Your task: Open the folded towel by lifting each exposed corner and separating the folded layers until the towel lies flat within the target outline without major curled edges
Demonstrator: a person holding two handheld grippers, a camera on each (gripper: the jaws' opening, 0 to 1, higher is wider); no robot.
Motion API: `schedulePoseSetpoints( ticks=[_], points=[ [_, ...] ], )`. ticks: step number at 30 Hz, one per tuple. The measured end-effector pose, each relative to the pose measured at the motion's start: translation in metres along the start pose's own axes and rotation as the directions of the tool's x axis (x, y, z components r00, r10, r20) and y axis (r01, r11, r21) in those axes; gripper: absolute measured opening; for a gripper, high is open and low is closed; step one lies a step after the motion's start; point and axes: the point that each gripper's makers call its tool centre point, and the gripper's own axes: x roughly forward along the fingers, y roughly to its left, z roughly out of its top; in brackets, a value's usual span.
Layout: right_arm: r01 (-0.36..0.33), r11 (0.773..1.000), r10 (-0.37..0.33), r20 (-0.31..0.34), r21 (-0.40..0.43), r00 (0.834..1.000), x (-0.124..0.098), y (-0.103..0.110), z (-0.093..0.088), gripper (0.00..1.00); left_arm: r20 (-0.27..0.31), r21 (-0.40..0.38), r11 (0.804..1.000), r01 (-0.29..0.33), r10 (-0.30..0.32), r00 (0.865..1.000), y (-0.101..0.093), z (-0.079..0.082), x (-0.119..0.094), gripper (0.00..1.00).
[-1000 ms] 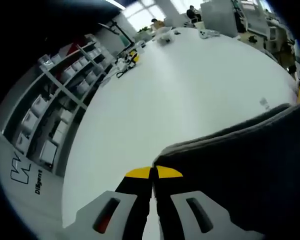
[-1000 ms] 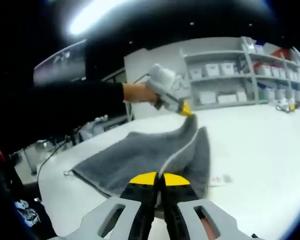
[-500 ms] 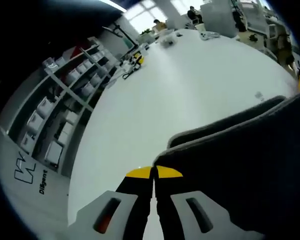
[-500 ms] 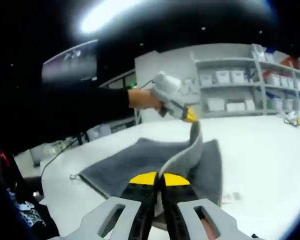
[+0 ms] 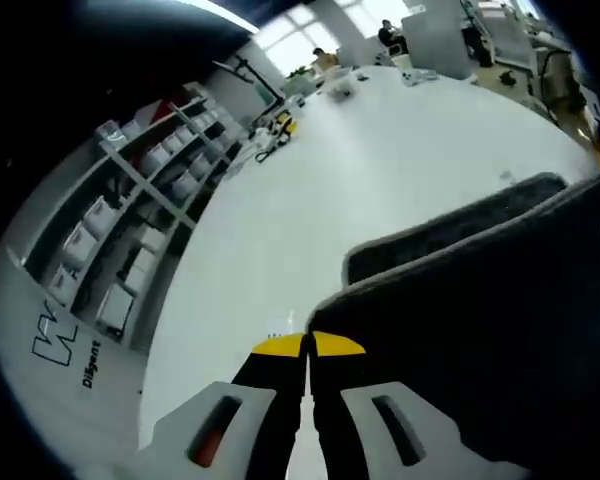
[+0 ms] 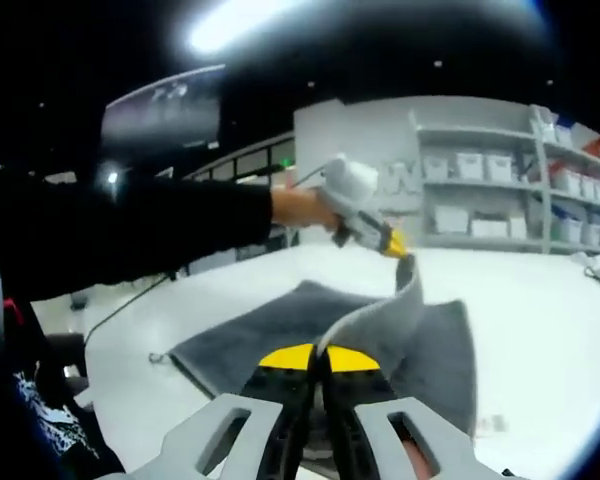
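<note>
A dark grey towel lies on the white table, with its top layer lifted off the layer below. My right gripper is shut on the near edge of that raised layer. My left gripper, seen in the right gripper view in a person's hand, is shut on the far corner and holds it up. In the left gripper view my left gripper is shut on the towel, which spreads away to the right above the table.
Shelves with white bins line the wall behind the table. A person's dark sleeve crosses the left of the right gripper view. Small objects lie at the table's far end. A small label lies on the table beside the towel.
Both grippers have risen with the towel's top layer, which now stands higher off the lower layer. Both views have shifted with the hands.
</note>
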Motion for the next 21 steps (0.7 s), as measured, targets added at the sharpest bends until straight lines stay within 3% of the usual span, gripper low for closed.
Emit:
schedulePoseSetpoints(
  ticks=[4, 8, 14, 15, 17, 19, 21],
  points=[
    [-0.010, 1.000, 0.009, -0.011, -0.025, 1.000, 0.006, 0.008, 0.001, 0.00, 0.009, -0.002, 1.000, -0.025, 0.025, 1.000, 0.006, -0.007, -0.007, 0.00],
    [-0.032, 0.997, 0.032, -0.013, -0.073, 0.999, 0.016, 0.022, 0.008, 0.00, 0.035, -0.003, 0.992, -0.129, 0.129, 0.991, 0.019, -0.017, -0.023, 0.00],
    [-0.060, 0.995, 0.058, -0.024, -0.084, 0.998, 0.027, 0.037, 0.010, 0.00, 0.036, -0.004, 0.989, -0.149, 0.149, 0.988, 0.022, -0.035, -0.035, 0.00],
    [-0.060, 0.994, 0.058, -0.025, -0.086, 0.998, 0.029, 0.040, 0.010, 0.00, 0.006, 0.012, 0.989, -0.146, 0.146, 0.989, 0.019, -0.042, -0.039, 0.00],
    [-0.066, 0.994, 0.064, -0.028, -0.084, 0.998, 0.031, 0.043, 0.009, 0.00, 0.038, -0.079, 0.983, -0.164, 0.168, 0.985, 0.020, -0.040, -0.046, 0.00],
    [-0.075, 0.994, 0.073, -0.032, -0.080, 0.997, 0.034, 0.047, 0.010, 0.00, 0.105, -0.180, 0.965, -0.193, 0.214, 0.971, 0.030, -0.034, -0.054, 0.00],
    [-0.080, 0.993, 0.077, -0.036, -0.084, 0.996, 0.036, 0.049, 0.010, 0.00, 0.116, -0.215, 0.954, -0.210, 0.238, 0.964, 0.034, -0.034, -0.058, 0.00]
  ],
)
